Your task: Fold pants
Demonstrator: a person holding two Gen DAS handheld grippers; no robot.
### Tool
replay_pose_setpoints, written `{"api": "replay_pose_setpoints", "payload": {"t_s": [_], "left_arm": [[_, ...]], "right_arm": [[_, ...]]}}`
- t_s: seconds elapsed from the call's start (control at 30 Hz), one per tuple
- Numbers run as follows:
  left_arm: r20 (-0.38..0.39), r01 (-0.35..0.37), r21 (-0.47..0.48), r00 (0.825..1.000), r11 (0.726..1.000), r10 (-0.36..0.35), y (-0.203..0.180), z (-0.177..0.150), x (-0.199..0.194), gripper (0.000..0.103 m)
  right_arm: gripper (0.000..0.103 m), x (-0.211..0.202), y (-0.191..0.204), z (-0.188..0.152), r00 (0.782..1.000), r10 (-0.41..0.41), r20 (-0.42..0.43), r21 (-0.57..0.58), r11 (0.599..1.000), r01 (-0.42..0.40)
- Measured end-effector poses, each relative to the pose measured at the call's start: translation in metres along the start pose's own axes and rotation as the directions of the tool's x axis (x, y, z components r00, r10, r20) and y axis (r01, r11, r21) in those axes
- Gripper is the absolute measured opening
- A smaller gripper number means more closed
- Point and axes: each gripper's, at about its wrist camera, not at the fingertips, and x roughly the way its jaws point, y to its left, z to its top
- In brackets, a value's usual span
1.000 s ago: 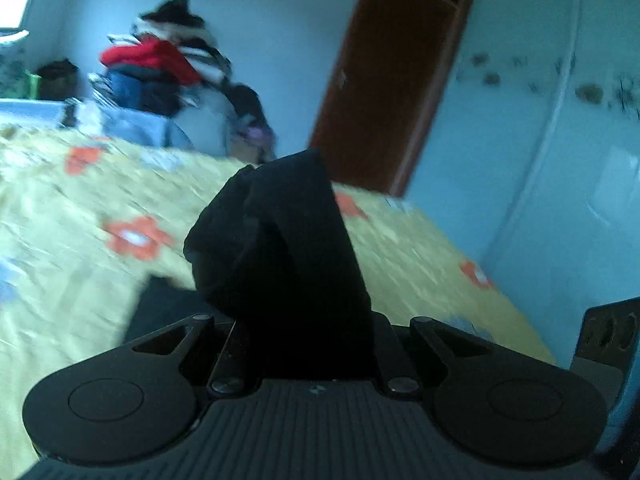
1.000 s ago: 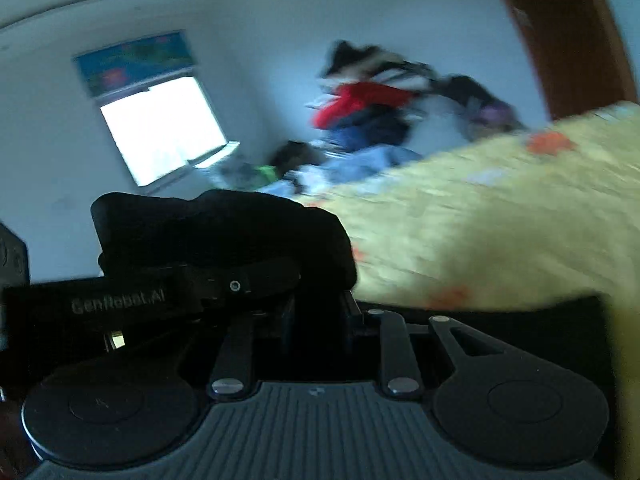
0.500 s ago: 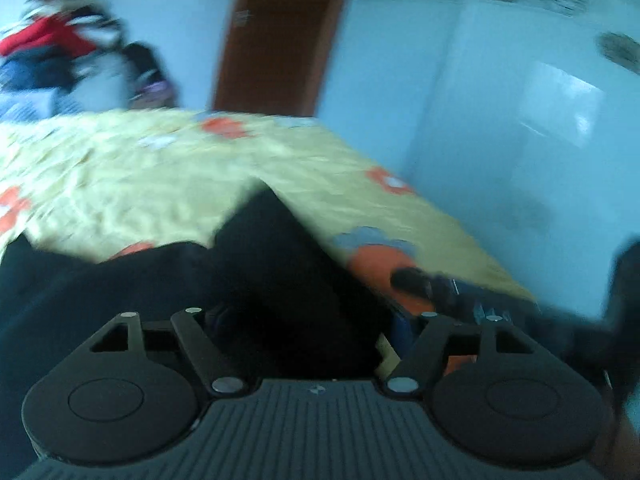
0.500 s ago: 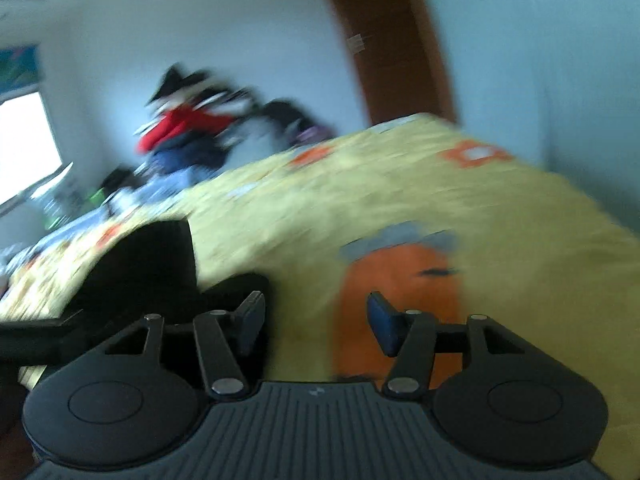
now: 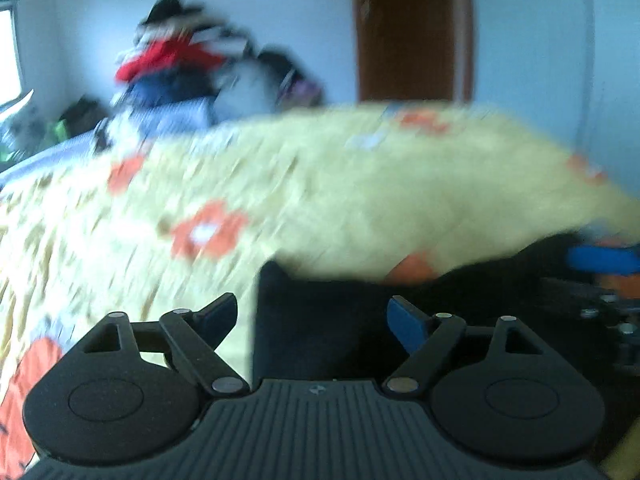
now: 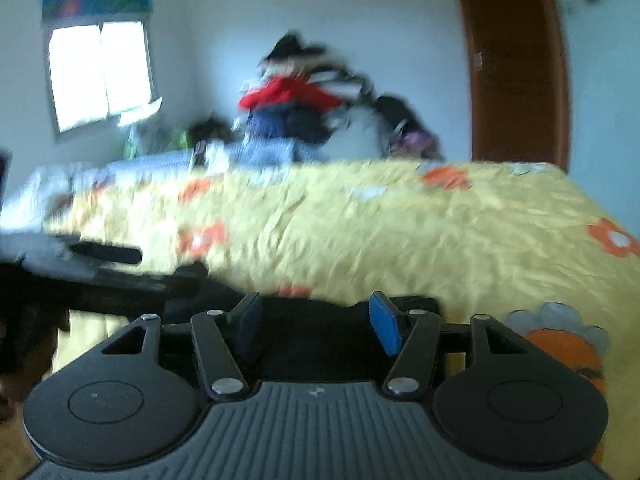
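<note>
Black fabric, the pants (image 5: 320, 328), lies low on a yellow flowered bedspread (image 5: 360, 200) near its front edge, directly ahead of both tools. In the left wrist view the cloth shows a straight, squared left edge and a flat dark surface running off to the right, which suggests a fold already laid down, though motion blur hides any seams or waistband. The left gripper (image 5: 312, 318) has its jaws spread wide with nothing between them; the pants sit just beyond its blue-padded fingers (image 5: 406, 326). The right gripper (image 6: 316, 322) is likewise spread apart and empty, with the dark cloth (image 6: 316, 344) showing in the gap between its fingers. In my judgement the step in hand is settling or re-gripping the cloth for another fold. To do it well, each tool should close on a corner of the same edge, lift evenly, and lay edge onto edge so that no wrinkle is trapped. Beyond the bed, a blurred pile of clothes (image 6: 296, 108) sits against the wall, with a window (image 6: 100, 72) to the left and a brown door (image 6: 516, 60) to the right.
</note>
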Motion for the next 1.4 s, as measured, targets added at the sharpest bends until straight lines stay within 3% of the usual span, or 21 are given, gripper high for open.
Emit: {"api": "replay_pose_setpoints", "payload": {"t_s": [0.07,0.1,0.13,0.23,0.3,0.37,0.43,0.57,0.63,0.67,0.73,0.8,0.83,0.87,0.9,0.93,0.97,1.03,1.1,1.23,1.4], "left_arm": [[-0.058,-0.036,-0.005,0.998,0.999,0.036,0.013,-0.013,0.008,0.079],[-0.043,-0.019,-0.038,0.999,0.999,0.017,0.023,-0.016,0.004,0.079],[-0.033,-0.005,-0.061,0.999,0.998,0.003,0.032,-0.02,-0.003,0.079],[-0.016,0.031,-0.089,0.999,0.996,-0.033,0.053,-0.029,-0.015,0.081],[-0.037,0.121,-0.123,0.991,0.985,-0.127,0.063,-0.031,-0.018,0.083],[-0.08,0.257,-0.193,0.958,0.947,-0.276,0.071,-0.038,-0.021,0.083],[-0.075,0.374,-0.279,0.91,0.884,-0.409,0.08,-0.044,-0.018,0.088],[-0.042,0.495,-0.286,0.849,0.82,-0.527,0.084,-0.049,-0.017,0.091],[-0.029,0.542,-0.274,0.821,0.794,-0.57,0.082,-0.049,-0.015,0.093],[-0.02,0.553,-0.268,0.815,0.789,-0.579,0.079,-0.049,-0.014,0.095],[-0.014,0.556,-0.242,0.818,0.795,-0.575,0.07,-0.048,-0.013,0.095],[-0.02,0.538,-0.208,0.833,0.817,-0.553,0.061,-0.047,-0.012,0.091],[-0.023,0.523,-0.199,0.843,0.829,-0.538,0.057,-0.047,-0.015,0.085],[-0.027,0.5,-0.197,0.857,0.843,-0.515,0.055,-0.046,-0.016,0.069],[-0.034,0.466,-0.192,0.876,0.864,-0.48,0.054,-0.045,-0.018,0.059],[-0.044,0.437,-0.191,0.89,0.879,-0.453,0.055,-0.044,-0.018,0.041],[-0.045,0.437,-0.203,0.89,0.876,-0.454,0.058,-0.043,-0.018,0.029],[-0.021,0.458,-0.249,0.878,0.853,-0.478,0.069,-0.044,-0.02,0.02],[0.018,0.477,-0.267,0.871,0.838,-0.49,0.077,-0.045,-0.03,0.017],[0.094,0.471,-0.224,0.882,0.853,-0.462,0.086,-0.039,-0.055,0.016],[0.169,0.367,-0.168,0.925,0.915,-0.34,0.118,-0.014,-0.068,0.016]], "right_arm": [[0.062,0.009,0.002,-0.013,0.989,-0.126,-0.082,-0.069,0.99,0.121],[0.076,0.01,0.001,-0.019,0.978,-0.187,-0.091,-0.111,0.978,0.177],[0.076,0.004,-0.003,-0.023,0.977,-0.196,-0.087,-0.103,0.977,0.187],[0.076,-0.028,-0.029,-0.025,0.992,-0.113,-0.058,0.071,0.991,0.117],[0.076,-0.043,-0.053,-0.023,0.997,-0.066,-0.028,0.19,0.979,0.07],[0.076,-0.041,-0.081,-0.023,0.998,0.045,-0.043,0.321,0.947,-0.029],[0.076,-0.025,-0.103,-0.025,0.976,0.204,-0.077,0.421,0.894,-0.154],[0.078,0.0,-0.124,-0.032,0.898,0.421,-0.125,0.507,0.806,-0.307],[0.079,0.009,-0.13,-0.029,0.868,0.48,-0.128,0.53,0.773,-0.349],[0.079,0.014,-0.132,-0.028,0.849,0.513,-0.127,0.546,0.751,-0.372],[0.079,0.028,-0.129,-0.025,0.812,0.572,-0.118,0.546,0.72,-0.428],[0.079,0.037,-0.119,-0.02,0.81,0.572,-0.131,0.527,0.732,-0.431],[0.079,0.042,-0.112,-0.017,0.816,0.56,-0.142,0.515,0.746,-0.422],[0.078,0.047,-0.104,-0.015,0.826,0.543,-0.15,0.497,0.764,-0.412],[0.065,0.05,-0.097,-0.013,0.838,0.524,-0.152,0.48,0.78,-0.401],[0.052,0.053,-0.091,-0.013,0.852,0.498,-0.161,0.465,0.8,-0.38],[0.035,0.053,-0.085,-0.012,0.874,0.449,-0.186,0.447,0.831,-0.332],[0.033,0.05,-0.08,-0.015,0.888,0.422,-0.183,0.451,0.839,-0.305],[0.03,0.04,-0.077,-0.018,0.896,0.409,-0.171,0.457,0.839,-0.296],[0.029,0.023,-0.063,-0.006,0.896,0.432,-0.104,0.463,0.818,-0.341],[0.029,0.036,-0.033,0.032,0.874,0.483,-0.055,0.412,0.808,-0.421]]}}
